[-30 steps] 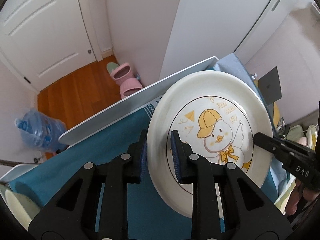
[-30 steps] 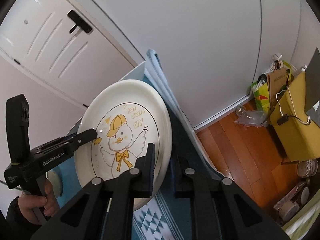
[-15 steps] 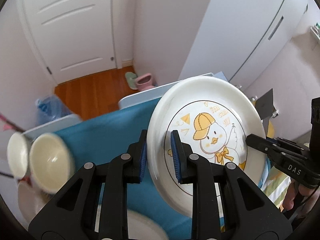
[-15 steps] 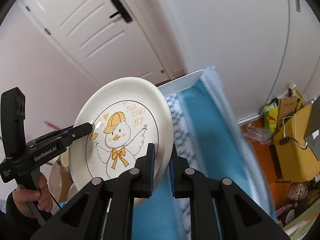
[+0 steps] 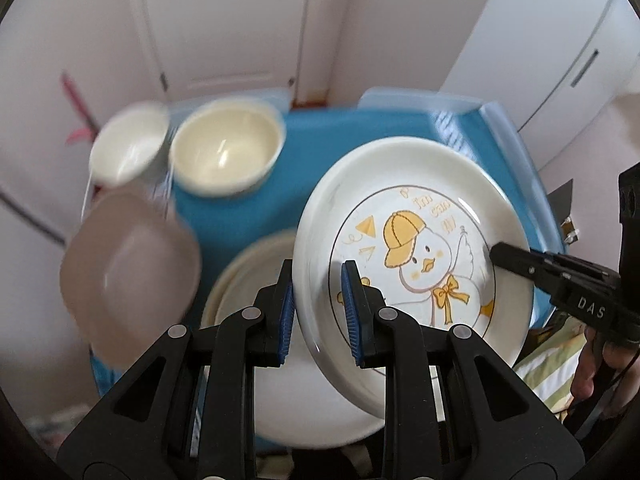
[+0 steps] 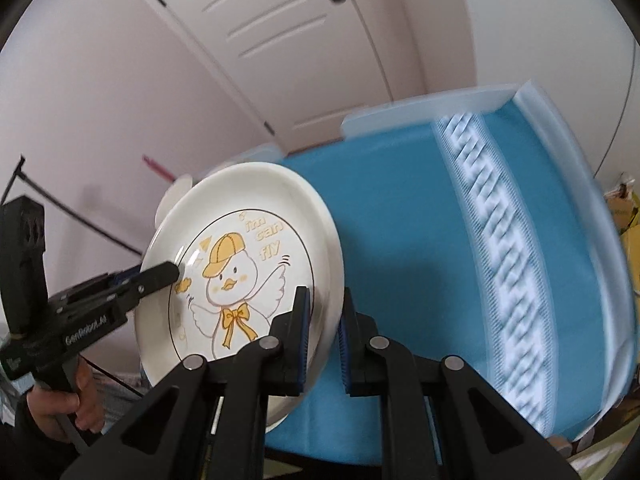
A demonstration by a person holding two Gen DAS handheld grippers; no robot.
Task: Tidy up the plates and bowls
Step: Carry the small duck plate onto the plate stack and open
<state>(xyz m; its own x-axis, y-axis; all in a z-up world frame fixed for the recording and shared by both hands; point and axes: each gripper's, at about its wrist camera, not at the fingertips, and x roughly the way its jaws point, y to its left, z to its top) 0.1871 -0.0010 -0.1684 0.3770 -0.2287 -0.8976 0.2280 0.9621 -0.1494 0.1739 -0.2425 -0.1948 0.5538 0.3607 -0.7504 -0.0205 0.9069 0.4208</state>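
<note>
A white plate with a yellow-capped duck drawing [image 5: 420, 240] is held tilted in the air between both grippers. My left gripper [image 5: 318, 308] is shut on its left rim. My right gripper [image 6: 322, 340] is shut on the opposite rim; the plate shows there too [image 6: 240, 264]. Below it on the blue cloth lies a cream plate stack [image 5: 256, 280]. A cream bowl [image 5: 226, 152], a white bowl [image 5: 128, 146] and a brown bowl [image 5: 128, 268] sit at the left, blurred.
The blue cloth [image 6: 400, 220] with a white patterned stripe [image 6: 496, 216] covers a table with a pale rim [image 6: 424, 114]. A white door [image 6: 272, 32] and walls stand behind. A striped fabric [image 5: 552, 380] lies at the lower right.
Both grippers have swung the plate leftward and tipped downward over the table. The bowls and the cream plate stack have come into the left view; the floor has left it.
</note>
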